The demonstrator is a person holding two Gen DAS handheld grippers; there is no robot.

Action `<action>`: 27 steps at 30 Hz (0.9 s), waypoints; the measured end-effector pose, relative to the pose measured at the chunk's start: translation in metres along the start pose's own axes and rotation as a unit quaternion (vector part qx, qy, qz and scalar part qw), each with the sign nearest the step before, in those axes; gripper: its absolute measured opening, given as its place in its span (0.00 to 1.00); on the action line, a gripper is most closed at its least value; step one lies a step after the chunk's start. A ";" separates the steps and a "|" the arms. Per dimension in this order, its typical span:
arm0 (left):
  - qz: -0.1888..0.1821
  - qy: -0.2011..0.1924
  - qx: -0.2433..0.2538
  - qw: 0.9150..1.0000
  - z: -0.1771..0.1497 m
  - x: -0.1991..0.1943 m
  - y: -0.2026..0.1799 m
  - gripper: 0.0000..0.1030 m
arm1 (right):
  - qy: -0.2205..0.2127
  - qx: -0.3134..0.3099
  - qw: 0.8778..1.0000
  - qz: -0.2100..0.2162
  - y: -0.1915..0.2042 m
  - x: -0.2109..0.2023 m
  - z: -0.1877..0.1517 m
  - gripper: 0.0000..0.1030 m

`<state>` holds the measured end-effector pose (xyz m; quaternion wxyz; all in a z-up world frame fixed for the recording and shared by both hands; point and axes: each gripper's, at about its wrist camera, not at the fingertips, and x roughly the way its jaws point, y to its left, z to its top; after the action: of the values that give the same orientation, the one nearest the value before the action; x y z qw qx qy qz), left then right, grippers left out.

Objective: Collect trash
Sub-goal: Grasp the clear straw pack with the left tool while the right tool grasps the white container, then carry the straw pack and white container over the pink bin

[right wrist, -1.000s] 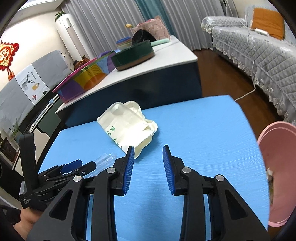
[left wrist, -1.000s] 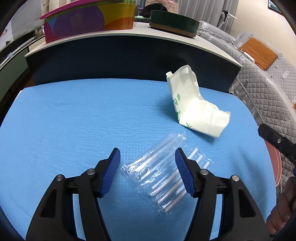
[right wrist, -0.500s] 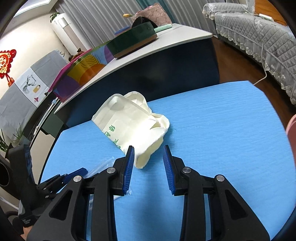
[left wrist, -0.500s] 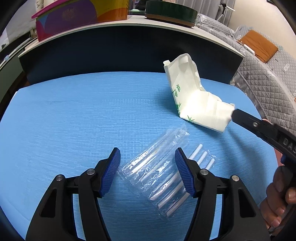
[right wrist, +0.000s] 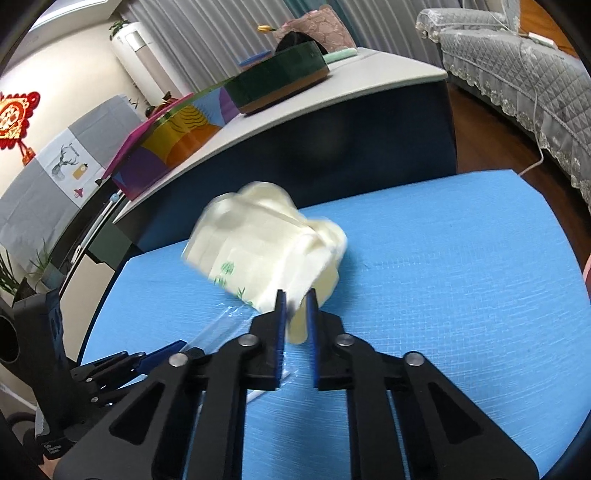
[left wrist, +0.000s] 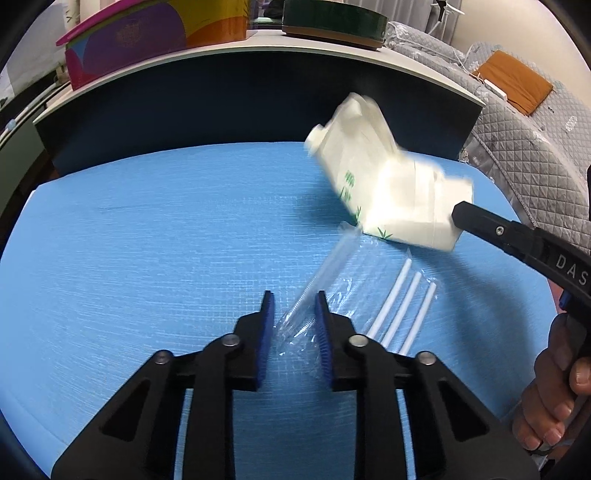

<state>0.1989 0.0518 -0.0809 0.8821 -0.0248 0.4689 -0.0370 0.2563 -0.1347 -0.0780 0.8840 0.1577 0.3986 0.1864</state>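
Note:
On the blue table lies a clear plastic wrapper with three white sticks in it. My left gripper is shut on the wrapper's near left end. A crumpled cream paper bag with green print lies just behind it, blurred by motion. My right gripper is shut on the bag's near edge. The right gripper also shows in the left wrist view, at the bag's right end. The left gripper shows at the lower left of the right wrist view.
A white counter with a dark front stands behind the table, carrying a colourful box and a dark green round tin. A grey quilted sofa is to the right. Part of a pink rim shows at the table's right.
Both grippers have closed: the left on the plastic wrapper, the right on the paper bag after moving in to it. The bag now shifts and blurs.

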 end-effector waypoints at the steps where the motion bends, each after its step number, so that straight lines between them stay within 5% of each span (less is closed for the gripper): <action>1: -0.002 0.000 0.001 1.000 0.000 -0.001 -0.001 0.13 | -0.002 -0.001 1.000 0.000 0.001 -0.002 0.001 0.04; 6: -0.003 -0.007 0.005 1.000 0.000 -0.007 -0.003 0.04 | -0.021 -0.009 1.000 -0.004 0.005 -0.019 0.004 0.01; 27: -0.016 -0.061 0.007 0.998 0.003 -0.054 -0.016 0.02 | -0.066 -0.056 0.994 -0.068 0.014 -0.109 0.008 0.01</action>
<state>0.1706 0.0404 -0.0340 0.9084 -0.0283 0.4138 -0.0530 0.1924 -0.1729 0.0033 0.9265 0.0923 0.3380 0.1370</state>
